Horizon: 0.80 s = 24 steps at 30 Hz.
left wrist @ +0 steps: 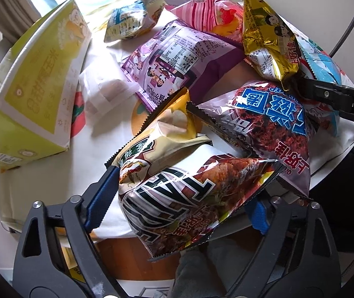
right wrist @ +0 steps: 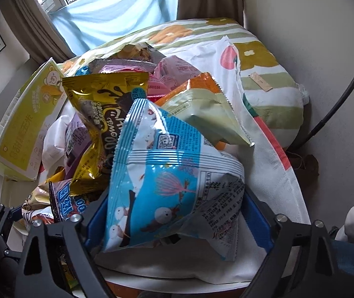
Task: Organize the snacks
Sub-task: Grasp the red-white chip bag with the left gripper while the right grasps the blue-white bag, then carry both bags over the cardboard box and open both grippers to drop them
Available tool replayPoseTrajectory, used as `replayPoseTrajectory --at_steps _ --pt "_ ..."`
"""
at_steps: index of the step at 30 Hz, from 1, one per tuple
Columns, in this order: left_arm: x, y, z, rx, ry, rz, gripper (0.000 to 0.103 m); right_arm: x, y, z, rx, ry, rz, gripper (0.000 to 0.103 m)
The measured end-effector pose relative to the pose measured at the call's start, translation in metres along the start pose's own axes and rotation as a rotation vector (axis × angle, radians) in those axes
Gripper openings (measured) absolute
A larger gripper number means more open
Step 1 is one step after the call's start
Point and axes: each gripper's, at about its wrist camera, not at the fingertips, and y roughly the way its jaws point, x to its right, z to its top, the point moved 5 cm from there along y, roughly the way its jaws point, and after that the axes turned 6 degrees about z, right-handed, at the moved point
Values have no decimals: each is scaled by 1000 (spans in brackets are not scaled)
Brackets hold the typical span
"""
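A: Status on the left tongs point(left wrist: 177, 198)?

B: Clamped across the brown meat-print snack bag point(left wrist: 186, 198), blue pads on both flanks. The bag sits at the near edge of the bench point(left wrist: 48, 173), overlapping the beige bag point(left wrist: 162, 134) and the dark-red bag with the blue label point(left wrist: 271, 124).

A: Right tongs point(right wrist: 177, 213)?

B: Closed around the light-blue snowman bag point(right wrist: 174, 173), near front of the pile. The gold bag point(right wrist: 102, 114) leans on it from the left, the green-and-orange bag point(right wrist: 201, 109) lies behind.

A: Handling?

B: Air-puffed foil, so likely light, soft and slick. Contents probably brittle; a hard squeeze could crush them or pop a seam. A mid-body grip will give and may slip. I'd take the crimped end seams, which are flat and stiffer.

A: Destination?

B: Probably the yellow-green carton point(left wrist: 35, 87) at the left of the bench. Can't see whether it's open.

A: Risks?

B: Overlapping bags may drag along when one lifts.
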Motion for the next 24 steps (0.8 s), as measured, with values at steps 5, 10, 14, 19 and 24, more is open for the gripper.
replayPoseTrajectory --at_steps 5,10,14,19,24 --pt "1 -6 -2 7 16 2 77 0 -3 -3 7 1 11 76" --pt "-5 -16 -4 18 7 2 74 -2 -15 -4 37 8 21 72" --pt "-12 -29 -4 41 -8 12 74 -6 -27 -1 62 2 21 71" --pt "-21 -50 3 79 -14 32 73 -10 -43 2 85 8 26 71" --pt "-31 -78 11 122 -40 48 73 -22 -70 7 114 -29 22 71"
